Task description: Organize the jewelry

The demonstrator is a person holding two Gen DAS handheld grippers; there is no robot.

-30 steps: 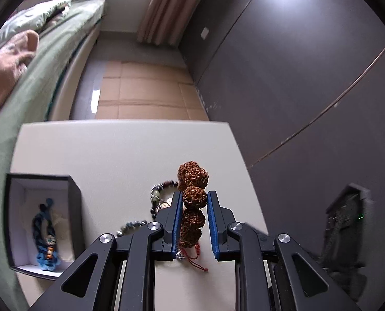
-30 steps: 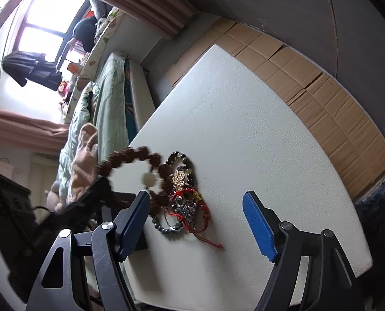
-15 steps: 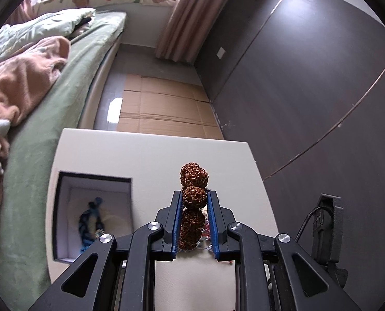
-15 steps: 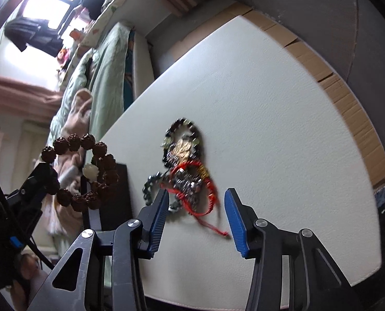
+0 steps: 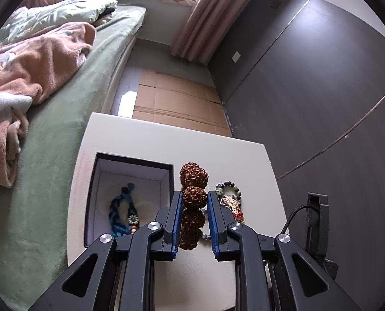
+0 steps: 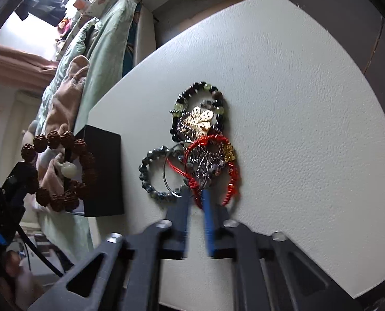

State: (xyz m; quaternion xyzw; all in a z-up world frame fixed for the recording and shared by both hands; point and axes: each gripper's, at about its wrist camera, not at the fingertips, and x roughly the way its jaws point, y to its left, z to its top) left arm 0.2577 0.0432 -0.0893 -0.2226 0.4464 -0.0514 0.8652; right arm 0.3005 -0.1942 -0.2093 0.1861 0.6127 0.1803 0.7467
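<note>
Beside the black jewelry box on the white table, my left gripper holds a bracelet of big bumpy brown seed beads. My two blue fingers press on the beads from both sides, so the gap between them is small and full of beads. In the right view the whole brown ring hangs in the air just in front of the box, with one pale bead in it. The box is open on top, with white walls inside. A blue braided bracelet with a little flower charm lies in it. On the other side of the box from the green bed, a heap of jewelry sits on the table. It has a ring of dark and green beads, a gold leaf charm, a ring of gray beads, a thin silver hoop and a red cord bracelet. My right gripper is at the near edge of that heap. Its fingers are squeezed almost together on the red cord, and they look blurry.
</note>
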